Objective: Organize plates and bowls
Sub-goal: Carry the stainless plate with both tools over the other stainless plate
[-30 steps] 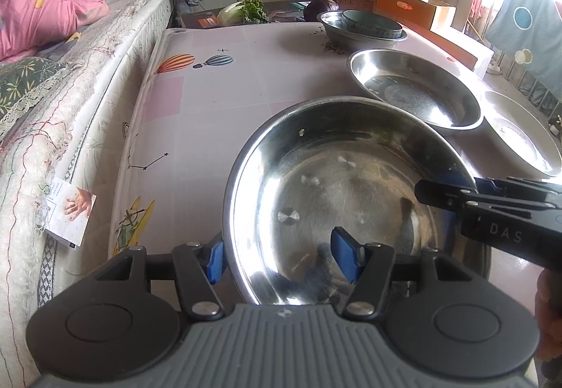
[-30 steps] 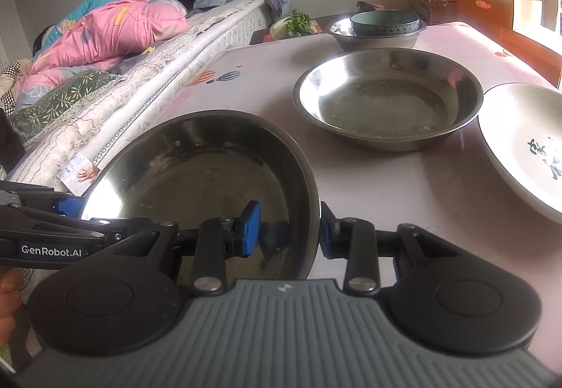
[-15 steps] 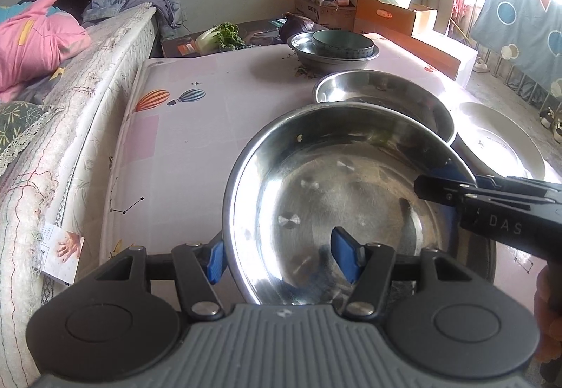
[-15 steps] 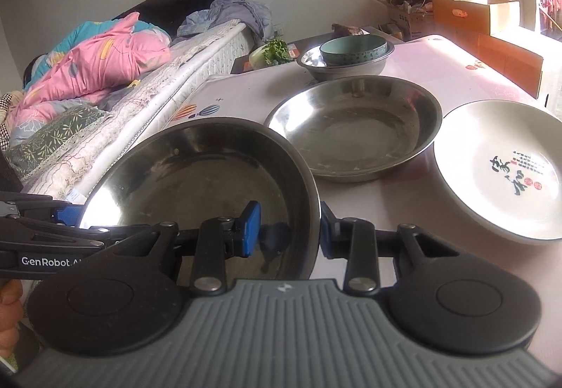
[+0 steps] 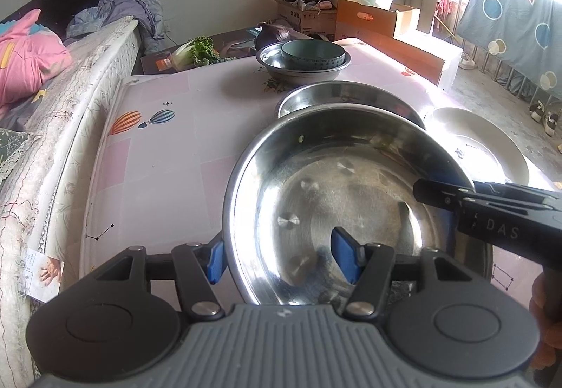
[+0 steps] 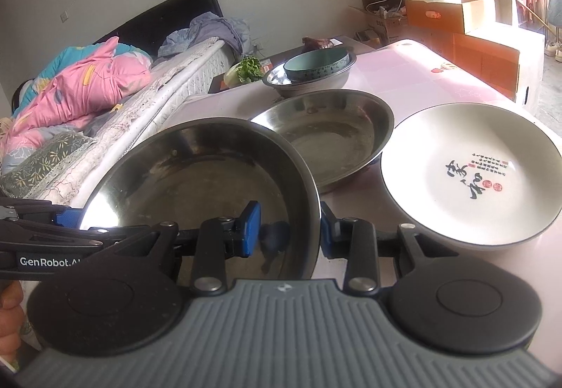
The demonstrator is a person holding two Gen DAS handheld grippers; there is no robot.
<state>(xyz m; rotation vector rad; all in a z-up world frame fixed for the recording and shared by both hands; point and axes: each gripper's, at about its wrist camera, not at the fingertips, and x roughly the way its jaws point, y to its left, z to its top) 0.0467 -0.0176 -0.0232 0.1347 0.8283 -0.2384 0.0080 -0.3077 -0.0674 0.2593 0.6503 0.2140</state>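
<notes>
Here the steel pan (image 5: 351,198) fills the lower middle of the left wrist view, gripped at two places on its rim. The left gripper (image 5: 282,259) straddles the near-left rim, one blue pad outside the wall and the other inside the pan, so its jaws are clamped on the rim. In the right wrist view the right gripper (image 6: 289,230) does the same at the pan's near-right rim, jaws closed on the wall with one pad inside and one outside. Each tool shows in the other's view: the right one reaches in from the right edge of the left view, the left one from the left edge of the right view.

The pan's far edge overlaps a second steel pan (image 6: 326,135) that sits on the pink table (image 5: 196,128) toward the upper middle. To the right of both, a white plate (image 6: 467,170) with dark calligraphy lies flat on the table, close beside the second pan. Further up the frame, a steel bowl (image 5: 304,70) holds a teal bowl (image 5: 312,52) nested inside it.

Behind that, at the top, are leafy greens (image 5: 196,49) and cardboard boxes (image 5: 372,17). A bed (image 5: 52,114) with a pink quilt (image 6: 87,82) runs along the left side, touching the table's edge.
</notes>
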